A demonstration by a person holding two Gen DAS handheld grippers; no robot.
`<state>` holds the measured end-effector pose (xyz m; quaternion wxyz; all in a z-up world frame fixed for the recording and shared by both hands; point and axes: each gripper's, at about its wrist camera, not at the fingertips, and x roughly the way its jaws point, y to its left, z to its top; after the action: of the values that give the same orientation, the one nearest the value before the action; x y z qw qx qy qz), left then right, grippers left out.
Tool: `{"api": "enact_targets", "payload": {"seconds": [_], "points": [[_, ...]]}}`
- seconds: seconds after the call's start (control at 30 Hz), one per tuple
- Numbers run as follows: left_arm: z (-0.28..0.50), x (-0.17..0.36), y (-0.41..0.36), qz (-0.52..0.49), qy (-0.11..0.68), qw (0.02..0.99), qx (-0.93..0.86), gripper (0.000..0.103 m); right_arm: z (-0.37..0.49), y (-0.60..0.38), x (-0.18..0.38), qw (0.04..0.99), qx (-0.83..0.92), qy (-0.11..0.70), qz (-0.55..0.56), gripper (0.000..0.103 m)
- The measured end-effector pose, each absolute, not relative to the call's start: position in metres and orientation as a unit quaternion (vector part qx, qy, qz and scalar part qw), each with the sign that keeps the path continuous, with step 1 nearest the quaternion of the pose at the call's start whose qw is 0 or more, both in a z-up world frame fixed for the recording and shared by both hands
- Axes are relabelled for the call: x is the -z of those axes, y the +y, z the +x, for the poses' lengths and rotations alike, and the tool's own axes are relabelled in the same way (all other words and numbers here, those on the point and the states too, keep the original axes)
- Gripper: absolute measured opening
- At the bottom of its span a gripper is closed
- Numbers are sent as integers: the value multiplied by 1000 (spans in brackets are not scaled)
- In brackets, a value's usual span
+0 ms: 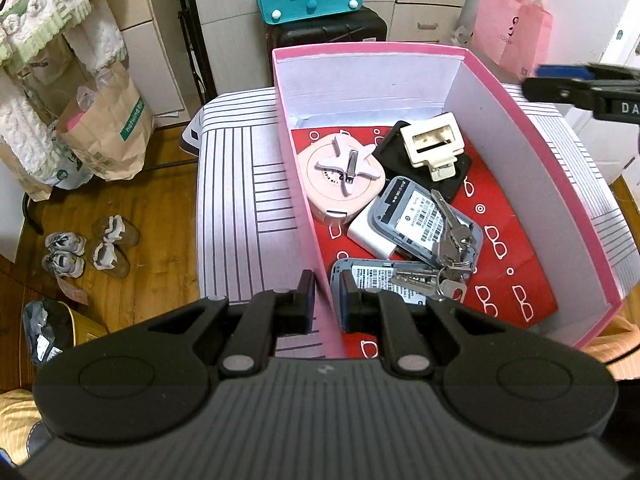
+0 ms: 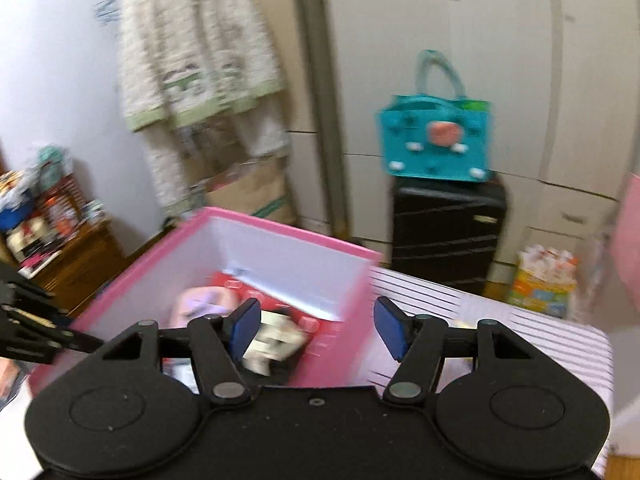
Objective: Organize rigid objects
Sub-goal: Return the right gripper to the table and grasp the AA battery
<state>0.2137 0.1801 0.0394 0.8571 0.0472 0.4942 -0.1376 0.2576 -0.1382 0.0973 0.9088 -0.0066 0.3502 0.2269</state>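
Observation:
A pink box (image 1: 296,184) with white inner walls and a red patterned floor stands on a striped table (image 1: 240,200). In it lie a pink round case (image 1: 344,178), a cream clip (image 1: 432,146) on a black pouch, a white charger (image 1: 370,236), two grey devices (image 1: 424,220) and a bunch of keys (image 1: 444,256). My left gripper (image 1: 326,300) is shut on the box's left wall near its front corner. My right gripper (image 2: 314,330) is open and empty above the box's far right corner (image 2: 360,264); it also shows at the right edge of the left wrist view (image 1: 580,84).
A black suitcase (image 2: 446,232) with a teal bag (image 2: 436,140) on top stands behind the table. Paper bags (image 1: 104,128) and shoes (image 1: 88,250) sit on the wooden floor at left. A pink bag (image 1: 512,28) hangs at the back right.

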Motion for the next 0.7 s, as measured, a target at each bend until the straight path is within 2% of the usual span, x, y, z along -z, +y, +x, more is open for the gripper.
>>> {"api": "enact_targets", "payload": {"seconds": [0.23, 0.53, 0.7], "points": [[215, -40, 178, 35, 497, 859, 120, 12, 237, -199, -72, 933, -203, 296, 4, 73], [217, -41, 178, 25, 498, 860, 108, 12, 258, -222, -15, 942, -154, 296, -41, 73], [218, -40, 178, 22, 498, 860, 105, 12, 283, -229, 12, 933, -159, 323, -18, 73]]}}
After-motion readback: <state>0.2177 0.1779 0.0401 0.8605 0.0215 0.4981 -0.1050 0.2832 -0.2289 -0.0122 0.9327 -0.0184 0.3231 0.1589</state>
